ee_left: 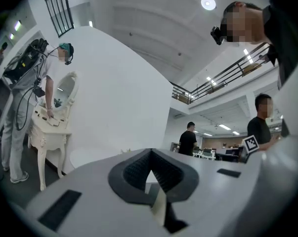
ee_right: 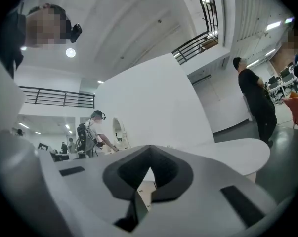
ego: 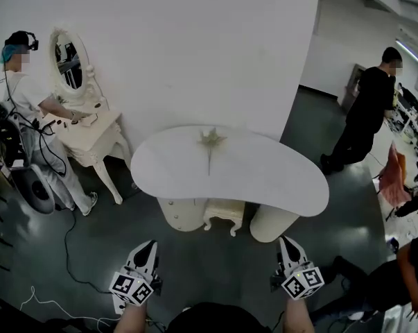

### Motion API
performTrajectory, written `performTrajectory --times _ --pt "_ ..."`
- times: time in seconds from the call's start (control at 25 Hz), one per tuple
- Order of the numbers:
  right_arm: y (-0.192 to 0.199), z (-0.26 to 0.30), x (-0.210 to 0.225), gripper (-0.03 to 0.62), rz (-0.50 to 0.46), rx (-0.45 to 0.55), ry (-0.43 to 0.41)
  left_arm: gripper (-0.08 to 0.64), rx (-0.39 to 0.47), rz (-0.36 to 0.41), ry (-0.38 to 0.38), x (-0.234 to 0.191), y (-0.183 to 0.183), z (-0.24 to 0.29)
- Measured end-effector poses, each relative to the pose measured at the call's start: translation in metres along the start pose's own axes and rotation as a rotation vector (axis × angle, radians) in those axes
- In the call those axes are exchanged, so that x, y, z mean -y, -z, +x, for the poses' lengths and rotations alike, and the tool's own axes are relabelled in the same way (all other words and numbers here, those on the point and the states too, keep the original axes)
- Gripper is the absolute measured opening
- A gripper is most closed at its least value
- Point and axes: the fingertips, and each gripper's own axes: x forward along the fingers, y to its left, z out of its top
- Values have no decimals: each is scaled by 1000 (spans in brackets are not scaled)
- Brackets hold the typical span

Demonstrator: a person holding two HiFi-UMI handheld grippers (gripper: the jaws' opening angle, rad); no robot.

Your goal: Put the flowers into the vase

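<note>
A single pale flower [ego: 210, 141] with a long thin stem lies on the white kidney-shaped table [ego: 278, 179], near its far edge. No vase shows in any view. My left gripper [ego: 147, 245] and right gripper [ego: 286, 241] hang low over the dark floor, well short of the table's near edge, and point level toward it. In the left gripper view the left gripper [ee_left: 149, 152] has its jaws closed together with nothing between them. The right gripper [ee_right: 149, 148] looks the same in its own view, shut and empty. The table top [ee_right: 237, 149] shows beyond the right jaws.
A small white stool [ego: 224, 217] sits under the table between its two round legs. A person [ego: 28, 103] works at a white vanity table with an oval mirror [ego: 91, 134] at the left. Another person in black [ego: 364, 113] stands at the right. Cables [ego: 70, 262] trail over the floor.
</note>
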Motion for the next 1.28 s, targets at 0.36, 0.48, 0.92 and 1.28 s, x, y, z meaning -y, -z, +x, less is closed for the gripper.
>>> performTrajectory --times 0.36,0.48,0.92,1.28 --pt "-5 20 -54 21 27 50 -3 10 -23 20 55 -32 1 -15" --pt "0 19 -69 21 23 30 5 9 -20 17 78 -39 6 -22" --pt "-6 31 -50 21 10 53 35 9 -55 49 112 -38 13 14" --pt "-30 59 34 21 28 108 -5 9 -31 48 60 6 -8 74"
